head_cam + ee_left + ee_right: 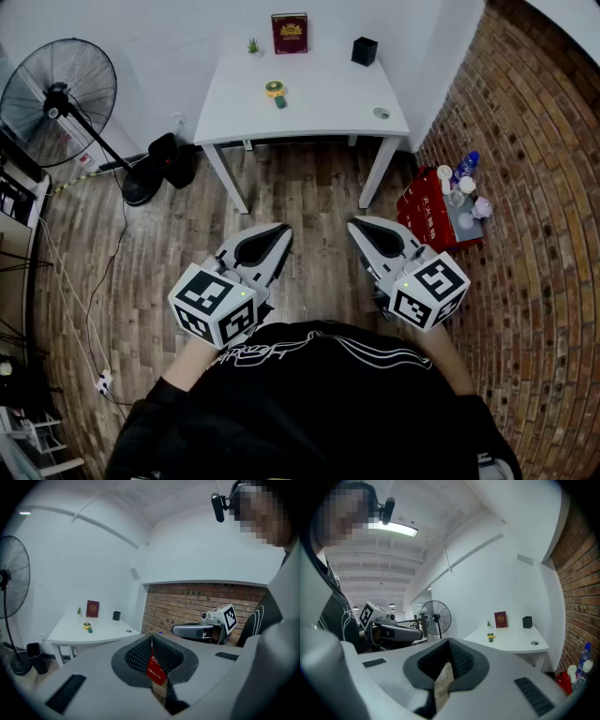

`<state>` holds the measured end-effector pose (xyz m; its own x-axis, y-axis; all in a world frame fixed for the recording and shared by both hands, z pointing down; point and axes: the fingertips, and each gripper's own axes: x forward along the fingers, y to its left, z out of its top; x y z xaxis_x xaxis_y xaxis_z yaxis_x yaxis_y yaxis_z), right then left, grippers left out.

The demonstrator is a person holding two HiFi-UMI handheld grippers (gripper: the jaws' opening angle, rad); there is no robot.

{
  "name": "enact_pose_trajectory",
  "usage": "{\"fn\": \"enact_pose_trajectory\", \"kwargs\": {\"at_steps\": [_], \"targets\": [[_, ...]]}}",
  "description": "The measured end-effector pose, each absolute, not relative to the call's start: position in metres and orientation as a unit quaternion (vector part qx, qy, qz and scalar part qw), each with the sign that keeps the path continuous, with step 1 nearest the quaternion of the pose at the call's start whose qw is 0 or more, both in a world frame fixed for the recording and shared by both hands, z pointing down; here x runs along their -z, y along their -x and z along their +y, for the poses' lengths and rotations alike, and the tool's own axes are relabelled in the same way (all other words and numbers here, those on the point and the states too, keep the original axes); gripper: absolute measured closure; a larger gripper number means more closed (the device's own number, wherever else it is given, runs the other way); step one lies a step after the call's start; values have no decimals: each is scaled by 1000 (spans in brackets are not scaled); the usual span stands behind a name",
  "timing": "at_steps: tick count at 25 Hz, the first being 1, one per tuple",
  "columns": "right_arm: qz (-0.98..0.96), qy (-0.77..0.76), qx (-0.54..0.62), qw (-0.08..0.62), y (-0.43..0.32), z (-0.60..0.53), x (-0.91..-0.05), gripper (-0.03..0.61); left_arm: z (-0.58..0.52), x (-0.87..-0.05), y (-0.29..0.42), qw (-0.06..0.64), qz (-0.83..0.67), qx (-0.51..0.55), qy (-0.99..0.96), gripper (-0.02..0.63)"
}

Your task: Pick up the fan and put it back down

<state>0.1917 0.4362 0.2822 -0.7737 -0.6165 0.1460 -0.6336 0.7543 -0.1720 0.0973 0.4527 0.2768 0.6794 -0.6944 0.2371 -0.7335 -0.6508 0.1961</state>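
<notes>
A small yellow hand fan with a green handle (275, 91) lies on the white table (328, 105), toward its middle; it also shows as a small fan (87, 627) and a small fan (490, 637) in the two gripper views. My left gripper (277, 232) and right gripper (359, 226) hover side by side over the wooden floor, close to the person's body and well short of the table. Both have their jaws together with nothing between them. The left gripper (151, 637) and the right gripper (450, 642) point roughly toward the table.
A tall black standing fan (58, 89) stands left of the table, its cable running along the floor. On the table's back edge are a red book (289, 33), a black box (365, 50) and a tiny plant (253, 45). A red crate with bottles (433, 220) sits by the brick wall at the right.
</notes>
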Motion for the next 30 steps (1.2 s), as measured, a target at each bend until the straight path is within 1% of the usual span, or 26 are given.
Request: {"fn": "enact_pose_trajectory", "kwargs": {"at_steps": [8,10,15,17,20,22,24,25,30], "targets": [[-943,-325,-74,9,-189,437,-265,575,454,-278,-89,140,-405,-71,-901,580],[-942,-328,-70,8,-190,436,-264,562,455,-278,-85,141,-410,-70,-898,580],[-939,-336,-71,8,-192,429,-270,366,451,-285,-76,147,-417,-65,-895,580],[-936,-343,-73,9,-193,422,-275,311,446,-289,-73,151,-417,-60,-894,580],[-928,-365,-79,11,-198,406,-287,247,436,-299,-69,158,-420,-58,-892,580],[-922,-379,-81,10,-201,393,-296,228,427,-306,-65,163,-423,-57,-889,580],[-919,-384,-85,12,-199,378,-303,190,414,-313,-59,170,-426,-54,-887,580],[-919,-385,-87,15,-197,369,-306,180,406,-316,-56,174,-428,-53,-885,580],[-917,-386,-97,29,-182,316,-318,166,354,-324,-37,180,-433,-51,-882,580]]}}
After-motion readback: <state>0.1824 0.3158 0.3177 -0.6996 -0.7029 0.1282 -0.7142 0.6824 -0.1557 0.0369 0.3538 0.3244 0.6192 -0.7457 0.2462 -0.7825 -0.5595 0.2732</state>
